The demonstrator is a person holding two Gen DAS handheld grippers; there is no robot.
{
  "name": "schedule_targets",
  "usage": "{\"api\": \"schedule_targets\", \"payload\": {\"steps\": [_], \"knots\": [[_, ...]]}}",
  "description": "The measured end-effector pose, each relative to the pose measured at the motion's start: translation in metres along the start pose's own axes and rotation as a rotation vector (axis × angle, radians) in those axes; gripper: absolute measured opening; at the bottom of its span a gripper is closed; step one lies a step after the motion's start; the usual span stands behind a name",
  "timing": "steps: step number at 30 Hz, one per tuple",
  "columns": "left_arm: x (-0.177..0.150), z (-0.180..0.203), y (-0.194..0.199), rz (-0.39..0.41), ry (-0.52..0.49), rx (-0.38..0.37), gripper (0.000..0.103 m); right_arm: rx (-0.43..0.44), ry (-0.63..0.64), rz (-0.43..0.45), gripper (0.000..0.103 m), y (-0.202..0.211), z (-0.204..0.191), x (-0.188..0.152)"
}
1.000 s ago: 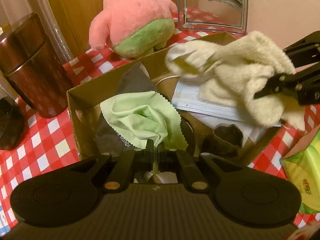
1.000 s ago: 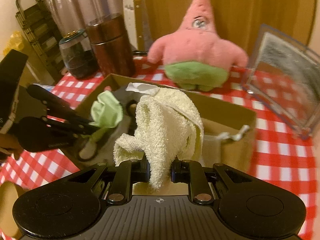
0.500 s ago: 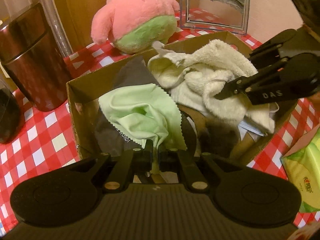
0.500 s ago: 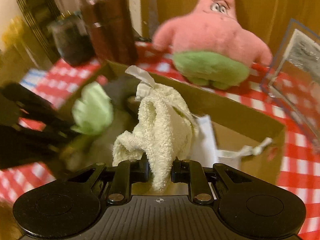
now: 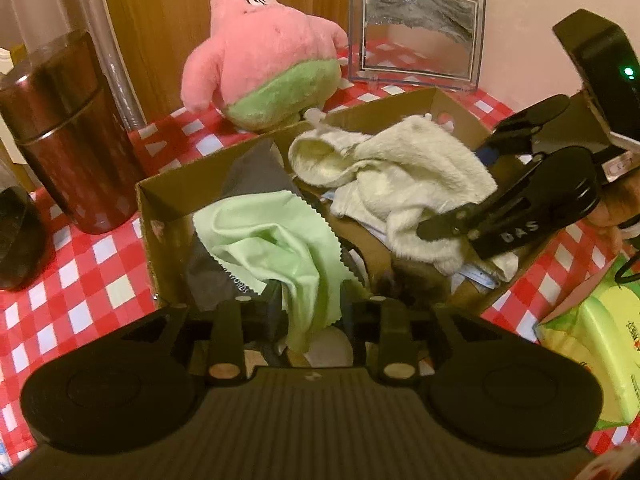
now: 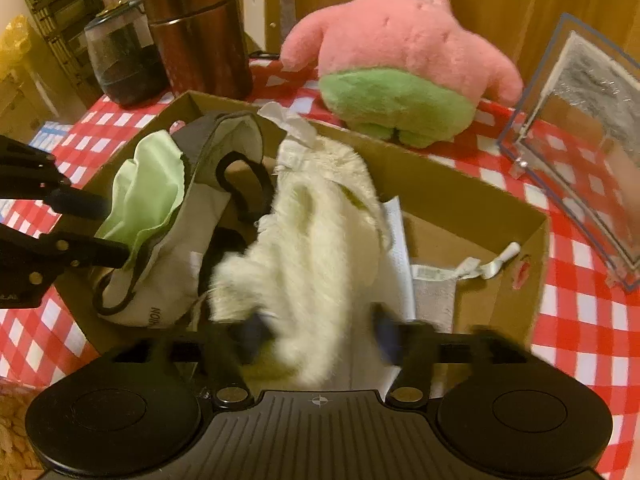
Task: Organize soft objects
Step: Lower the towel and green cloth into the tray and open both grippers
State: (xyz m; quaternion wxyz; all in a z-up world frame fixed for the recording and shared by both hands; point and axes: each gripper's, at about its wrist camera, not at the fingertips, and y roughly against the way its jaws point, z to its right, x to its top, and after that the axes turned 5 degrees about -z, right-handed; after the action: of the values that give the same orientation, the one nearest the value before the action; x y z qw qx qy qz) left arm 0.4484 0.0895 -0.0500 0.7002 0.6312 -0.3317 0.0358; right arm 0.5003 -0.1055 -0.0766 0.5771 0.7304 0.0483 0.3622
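Right wrist view, cardboard box (image 6: 460, 196) — cream towel (image 6: 320, 248), green cloth (image 6: 148, 184) inside

Both tongs are matte black plastic: the left tongs (image 5: 310, 312) have a ribbed body, round side discs and brass-coloured screws; the right tongs (image 5: 460, 216) carry white "DAS" lettering and a green light.

Few markings can be read. In the left wrist view, the right gripper (image 5: 460, 216), at about three o'clock, carries the pale letters "DAS" on its black finger arm. A dark grey cloth (image 5: 224, 276) under the green one, near seven o'clock of the box, shows small white lettering too distorted to make out. The yellow-green packet (image 5: 600, 344) at four o'clock bears red print that cannot be read. In the right wrist view, a white bag (image 6: 152, 304) at eight o'clock shows "NOIN", partly hidden.
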Motion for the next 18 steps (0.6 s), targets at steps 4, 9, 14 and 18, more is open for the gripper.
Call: {"api": "schedule_targets", "payload": {"steps": [4,9,14,18], "knots": [[-0.001,0.001,0.007,-0.005,-0.004,0.009,0.032,-0.005,0.007,0.023,0.075,0.013,-0.002,-0.003],[-0.003,0.004,0.019,-0.001,-0.004,0.031,0.041,-0.004,-0.009,0.038,0.075,0.034,-0.001,-0.007],[-0.006,0.007,0.034,-0.002,-0.005,0.056,0.056,-0.007,-0.007,0.051,0.076,0.054,-0.005,-0.011],[-0.007,0.009,0.046,-0.008,0.012,0.076,0.061,0.002,-0.012,0.053,0.076,0.069,-0.011,-0.013]]}}
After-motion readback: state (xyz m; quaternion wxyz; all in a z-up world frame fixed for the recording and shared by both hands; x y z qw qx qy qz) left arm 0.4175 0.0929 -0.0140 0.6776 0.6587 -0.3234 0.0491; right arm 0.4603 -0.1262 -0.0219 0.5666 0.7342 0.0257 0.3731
